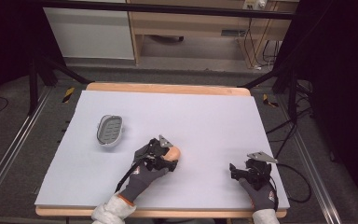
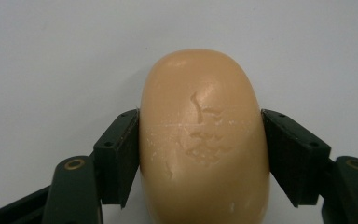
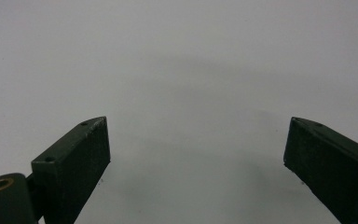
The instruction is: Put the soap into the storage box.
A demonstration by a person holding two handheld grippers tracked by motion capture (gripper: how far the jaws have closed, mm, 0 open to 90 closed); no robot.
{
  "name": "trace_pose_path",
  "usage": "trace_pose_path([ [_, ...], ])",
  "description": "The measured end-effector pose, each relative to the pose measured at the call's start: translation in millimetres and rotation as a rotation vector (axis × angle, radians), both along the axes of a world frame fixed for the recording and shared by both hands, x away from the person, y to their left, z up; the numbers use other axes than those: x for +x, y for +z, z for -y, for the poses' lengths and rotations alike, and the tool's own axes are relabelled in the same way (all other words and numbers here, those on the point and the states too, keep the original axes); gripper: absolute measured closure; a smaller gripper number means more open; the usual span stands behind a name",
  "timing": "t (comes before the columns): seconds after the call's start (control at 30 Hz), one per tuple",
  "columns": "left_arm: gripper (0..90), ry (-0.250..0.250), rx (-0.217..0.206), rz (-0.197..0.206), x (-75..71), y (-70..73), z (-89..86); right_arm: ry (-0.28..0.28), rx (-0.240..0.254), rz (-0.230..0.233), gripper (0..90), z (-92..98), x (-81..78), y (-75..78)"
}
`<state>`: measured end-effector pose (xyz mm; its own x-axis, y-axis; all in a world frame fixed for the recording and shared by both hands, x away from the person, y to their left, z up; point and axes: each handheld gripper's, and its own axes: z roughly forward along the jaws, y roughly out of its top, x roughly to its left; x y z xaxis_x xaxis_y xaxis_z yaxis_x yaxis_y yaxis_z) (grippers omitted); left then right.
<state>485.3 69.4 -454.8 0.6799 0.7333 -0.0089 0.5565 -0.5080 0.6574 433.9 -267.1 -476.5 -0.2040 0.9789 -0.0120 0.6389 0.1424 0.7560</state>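
Left tongs (image 2: 200,154) clamp smooth oval soap (image 2: 204,140) | right tongs (image 3: 196,158) agape

I'm seeing the desk (image 1: 205,116) evenly lit from overhead, while the room's edges fall to near black. Soft shadows sit under the right tool (image 3: 196,172). The soap (image 2: 204,135) carries a mild sheen, and everything looks slightly soft and grainy.

White sheet (image 1: 205,116) covers wooden table (image 1: 168,88). Grey soap dish (image 1: 109,129) sits left of centre. Wooden cabinet (image 1: 191,23) behind.
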Motion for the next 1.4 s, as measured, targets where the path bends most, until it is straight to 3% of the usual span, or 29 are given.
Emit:
trace_pose_path([
  [0.3, 30.9, 0.008, -0.027, 0.026, -6.0, 19.4, -19.0, -0.003, -0.003, 0.0, 7.4, -0.3, -0.1, -0.1],
  [0.87, 31.1, 0.066, -0.088, 0.06, -16.0, 32.0, -59.9, -0.007, 0.0, 0.005, 7.4, -0.5, -0.7, -0.1],
  [1.4, 31.1, 0.182, -0.137, 0.085, -8.4, 46.1, -107.7, 0.002, -0.01, 0.019, 7.2, -1.3, -1.2, 1.3],
])
